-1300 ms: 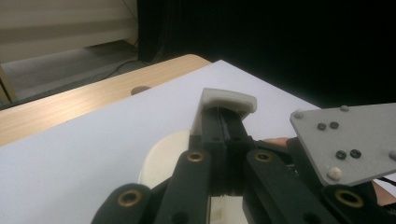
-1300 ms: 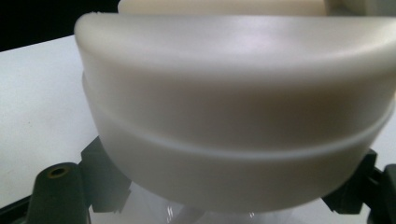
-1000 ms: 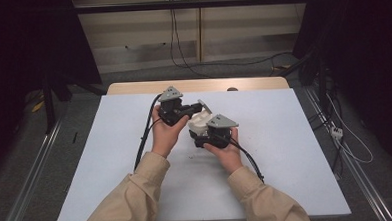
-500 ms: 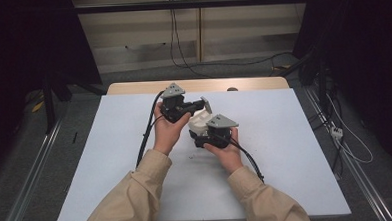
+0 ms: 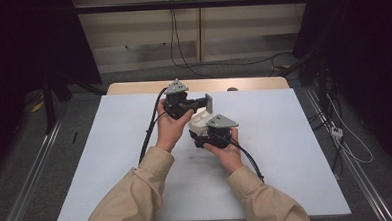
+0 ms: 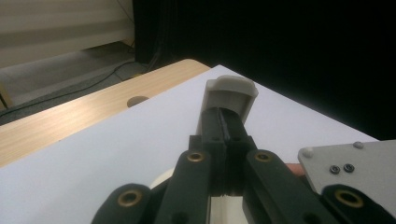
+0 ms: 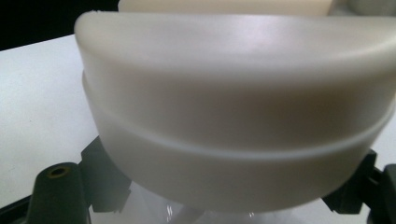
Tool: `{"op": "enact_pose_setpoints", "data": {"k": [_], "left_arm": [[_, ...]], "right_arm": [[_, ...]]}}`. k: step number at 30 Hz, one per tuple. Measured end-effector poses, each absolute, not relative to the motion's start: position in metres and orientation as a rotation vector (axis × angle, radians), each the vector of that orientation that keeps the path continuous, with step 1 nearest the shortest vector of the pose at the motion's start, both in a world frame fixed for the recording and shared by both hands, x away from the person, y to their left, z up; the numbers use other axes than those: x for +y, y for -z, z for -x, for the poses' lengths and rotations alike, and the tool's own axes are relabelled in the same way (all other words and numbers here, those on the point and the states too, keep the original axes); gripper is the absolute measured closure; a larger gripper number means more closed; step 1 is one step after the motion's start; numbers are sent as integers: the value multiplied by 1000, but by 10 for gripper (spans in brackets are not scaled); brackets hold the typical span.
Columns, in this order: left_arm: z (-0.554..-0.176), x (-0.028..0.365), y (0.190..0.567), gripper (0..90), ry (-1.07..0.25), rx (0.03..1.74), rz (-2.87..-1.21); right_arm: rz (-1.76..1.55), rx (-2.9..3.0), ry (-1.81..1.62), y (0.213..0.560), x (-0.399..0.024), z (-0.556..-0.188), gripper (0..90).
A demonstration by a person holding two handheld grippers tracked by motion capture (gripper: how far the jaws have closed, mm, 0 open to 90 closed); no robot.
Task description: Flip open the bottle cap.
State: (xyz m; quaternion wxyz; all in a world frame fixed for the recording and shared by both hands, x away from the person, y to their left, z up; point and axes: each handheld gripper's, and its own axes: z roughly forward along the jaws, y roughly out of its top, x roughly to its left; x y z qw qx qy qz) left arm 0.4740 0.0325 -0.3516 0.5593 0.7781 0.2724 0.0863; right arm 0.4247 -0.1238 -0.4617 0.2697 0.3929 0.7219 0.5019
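Container: a white, rounded plastic container [image 5: 200, 122] sits near the middle of the white table [image 5: 286, 156], between the two hands. In the right gripper view its broad curved wall [image 7: 233, 107] shows a seam line running round it.
Flap: a small white hinged piece, a lid flap or cap [image 6: 229, 95], stands raised at the far side of the container; in the high view it shows as a small pale plate [image 5: 208, 103] tilted up above the body.
Left gripper: the left gripper [image 5: 203, 101] reaches in from the left, and its jaws are pinched tight on the lower edge of the flap, as its own view makes plain; no gap is visible between the pads.
Right gripper: the right gripper [image 5: 205, 135] sits just on the near side of the container, jaws drawn narrow. Its own view shows the black jaw parts at either lower corner under the white wall, so it appears to grip the container low down and steady it, though the contact itself is hidden.
Done so far: both grips look set, one on the body and one on the flap, and the flap already stands up from the body.
Left to do: judging by this, the flap's swing or pull has yet to be finished; whether it is being opened or closed cannot be told.
Risk: the thin flap may slip from the pinch if pulled askew.
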Motion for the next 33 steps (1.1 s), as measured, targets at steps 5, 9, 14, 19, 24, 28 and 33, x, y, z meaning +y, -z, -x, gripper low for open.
{"op": "enact_pose_setpoints", "data": {"k": [5,9,14,19,24,28,33], "left_arm": [[-476,30,353,900,-197,643,-1841],[-478,28,353,900,-194,642,-1843],[-479,26,353,900,-192,643,-1844],[-480,25,354,900,-190,640,-1843],[-481,23,355,900,-188,639,-1844],[-482,20,356,900,-190,637,-1851],[-483,19,357,900,-185,636,-1849]], "right_arm": [[-1058,1946,-1352,462,-124,-425,186],[-1058,1947,-1353,462,-124,-425,186],[-1057,1948,-1352,462,-124,-425,186],[-1056,1948,-1352,462,-124,-425,186],[-1057,1949,-1352,462,-124,-425,186],[-1055,1949,-1352,462,-124,-425,186],[-1055,1949,-1353,462,-124,-425,186]]}}
